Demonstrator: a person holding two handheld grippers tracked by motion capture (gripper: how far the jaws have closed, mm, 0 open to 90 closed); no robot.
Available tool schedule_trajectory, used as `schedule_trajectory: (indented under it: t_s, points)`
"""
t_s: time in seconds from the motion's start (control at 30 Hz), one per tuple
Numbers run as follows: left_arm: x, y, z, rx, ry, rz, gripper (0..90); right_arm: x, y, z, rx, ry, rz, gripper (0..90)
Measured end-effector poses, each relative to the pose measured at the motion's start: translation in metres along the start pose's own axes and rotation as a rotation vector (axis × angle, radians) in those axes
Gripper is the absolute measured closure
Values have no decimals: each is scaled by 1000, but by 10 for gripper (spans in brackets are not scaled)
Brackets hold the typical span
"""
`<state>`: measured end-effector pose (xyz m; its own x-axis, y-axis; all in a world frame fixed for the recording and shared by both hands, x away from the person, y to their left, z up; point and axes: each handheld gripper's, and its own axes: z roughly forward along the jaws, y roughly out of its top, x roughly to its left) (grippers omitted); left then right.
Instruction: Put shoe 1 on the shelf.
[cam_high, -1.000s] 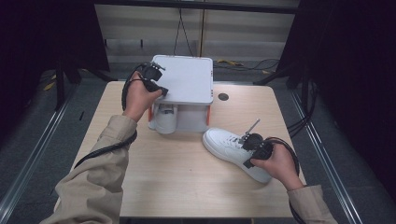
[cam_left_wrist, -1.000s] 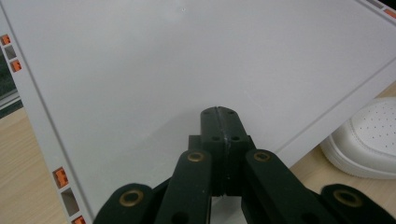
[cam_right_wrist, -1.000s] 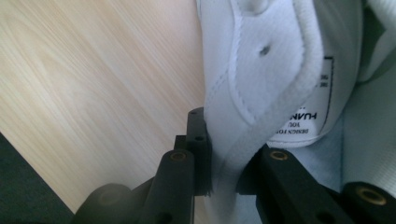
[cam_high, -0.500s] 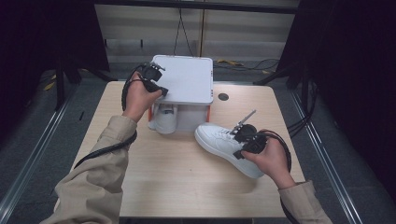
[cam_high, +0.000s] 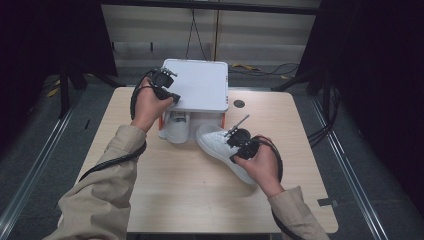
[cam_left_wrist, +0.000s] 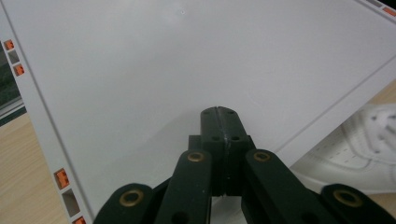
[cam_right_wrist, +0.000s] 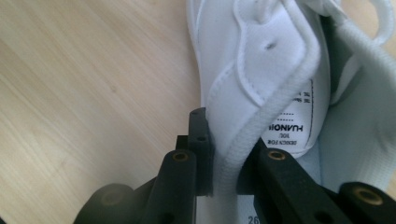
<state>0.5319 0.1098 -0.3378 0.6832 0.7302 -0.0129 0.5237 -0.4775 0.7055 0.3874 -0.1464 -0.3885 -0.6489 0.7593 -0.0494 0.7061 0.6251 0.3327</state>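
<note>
The right gripper (cam_right_wrist: 224, 154) pinches the padded collar of a white leather sneaker (cam_high: 220, 145), which lies on the light wooden table (cam_high: 165, 200) just before a white plastic shoe box (cam_high: 200, 85). The left gripper (cam_left_wrist: 219, 114), jaws closed on nothing, rests on the box lid. A second white sneaker (cam_high: 176, 129) already sits inside; I judge half remains.

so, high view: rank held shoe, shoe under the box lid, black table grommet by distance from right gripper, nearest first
1. held shoe: its collar is pinched in the right gripper.
2. shoe under the box lid: to the left, under the white box.
3. black table grommet: behind, near the box; close to 2.
</note>
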Motion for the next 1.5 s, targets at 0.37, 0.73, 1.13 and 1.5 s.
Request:
schedule_trajectory:
  t_s: [0.37, 0.73, 1.13, 1.5]
  points:
    - [-1, -2, 0, -12, 1, -5, 900, 24, 11, 36, 52, 151, -24, 751]
    - [-1, -3, 0, -17, 2, -14, 900, 24, 3, 26, 69, 188, -67, 526]
    - [-3, -2, 0, -11, 20, -7, 900, 23, -14, 25, 145, 195, -93, 763]
    - [-4, -1, 0, -12, 20, -4, 900, 20, -10, -7, -4, 153, -17, 805]
